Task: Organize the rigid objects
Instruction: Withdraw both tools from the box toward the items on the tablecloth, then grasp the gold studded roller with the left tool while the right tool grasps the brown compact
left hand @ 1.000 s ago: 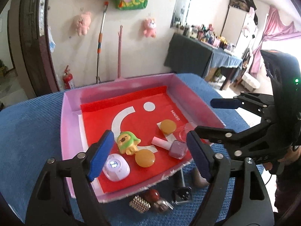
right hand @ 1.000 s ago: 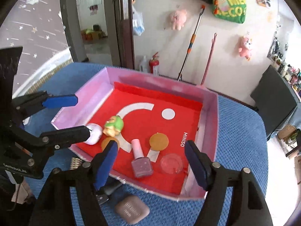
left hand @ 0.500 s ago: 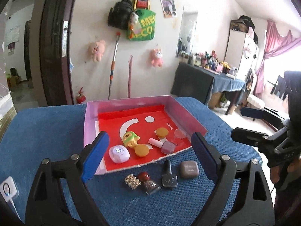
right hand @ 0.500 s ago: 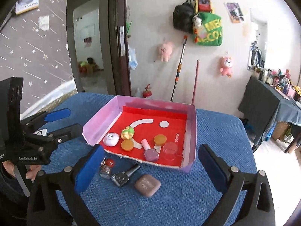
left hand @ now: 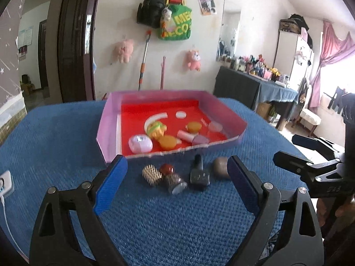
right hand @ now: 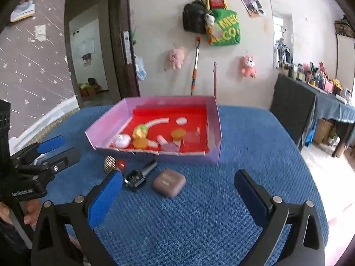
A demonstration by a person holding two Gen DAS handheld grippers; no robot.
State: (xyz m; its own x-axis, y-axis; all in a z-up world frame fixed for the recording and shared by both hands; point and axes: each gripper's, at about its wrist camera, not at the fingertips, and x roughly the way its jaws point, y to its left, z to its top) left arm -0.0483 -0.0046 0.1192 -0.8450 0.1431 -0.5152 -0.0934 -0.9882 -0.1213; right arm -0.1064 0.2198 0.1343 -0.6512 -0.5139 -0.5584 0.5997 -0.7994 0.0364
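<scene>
A pink box lid with a red liner (left hand: 111,119) (right hand: 214,122) lies on the blue cloth and holds a white round case (left hand: 140,143), a green-yellow toy (left hand: 156,129), two orange discs, a pink nail polish bottle (left hand: 192,137) and a clear disc. In front of it on the cloth lie a gold spiky piece (left hand: 152,174), a red ball (left hand: 166,168), a small jar (left hand: 175,182), a black nail polish bottle (left hand: 199,174) (right hand: 138,176) and a brown square case (left hand: 220,166) (right hand: 169,182). My left gripper (left hand: 177,187) is open and empty, near these loose items. My right gripper (right hand: 178,196) is open and empty, just behind the brown case.
The blue cloth (left hand: 55,137) covers the whole table. A white charger with a cable (left hand: 5,184) lies at the table's left edge. A dark doorway, a wall with hanging toys and bags, and a cluttered side table (right hand: 321,93) stand beyond.
Both grippers have pulled back and up from over the box. The loose items in front of the box have come into full view.
</scene>
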